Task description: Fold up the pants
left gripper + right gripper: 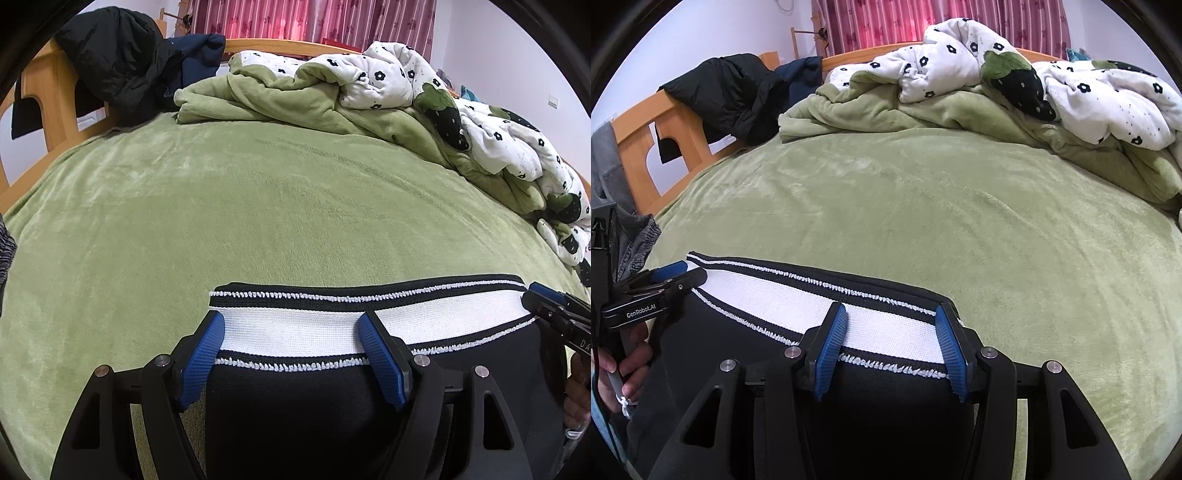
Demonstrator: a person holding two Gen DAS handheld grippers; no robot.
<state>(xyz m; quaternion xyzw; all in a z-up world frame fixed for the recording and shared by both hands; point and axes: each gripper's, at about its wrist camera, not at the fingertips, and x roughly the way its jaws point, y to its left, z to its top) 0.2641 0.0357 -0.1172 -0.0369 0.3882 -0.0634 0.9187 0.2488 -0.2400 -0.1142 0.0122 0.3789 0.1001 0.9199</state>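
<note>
Lower centre of both wrist views, black pants [288, 413] lie on a green bed [258, 206], their white waistband [295, 334] facing the far side. Likely an early step: both ends of the waistband are addressed, ready to lift and fold. The left gripper [291, 354] has jaws spread wide, straddling the band (contact uncertain). The right gripper [890, 347] is likewise spread over the band's other end. Next, both must close firmly.

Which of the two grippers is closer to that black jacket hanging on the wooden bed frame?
Left. The black jacket hangs at the far left; the left gripper sits at the waistband's left end, the right gripper at its right end, farther away.
</note>
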